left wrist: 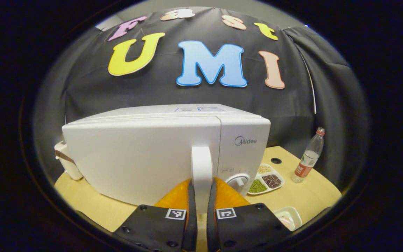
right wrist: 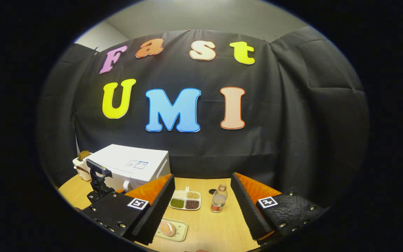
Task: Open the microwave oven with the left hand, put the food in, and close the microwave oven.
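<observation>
A white microwave (left wrist: pixel 142 154) stands on the wooden table (left wrist: pixel 303 196), its door bearing a vertical white handle (left wrist: pixel 201 161). My left gripper (left wrist: pixel 201 183) is shut on that handle, one finger pressed to each side. I cannot tell if the door is ajar. The food, a bun on a small pale plate (right wrist: pixel 169 229), lies on the table in front of the microwave (right wrist: pixel 131 164), just beside the left finger of my right gripper (right wrist: pixel 201 176). That gripper hovers open above the table, holding nothing. The plate's edge (left wrist: pixel 287 217) also peeks in low on the right of the left gripper view.
A divided dish of beans (right wrist: pixel 185 200) and a small bottle with a red label (right wrist: pixel 219 199) stand right of the microwave. A white appliance (right wrist: pixel 80 162) sits at its far left side. The table has a round cable hole (left wrist: pixel 276 160). Black cloth closes off the back.
</observation>
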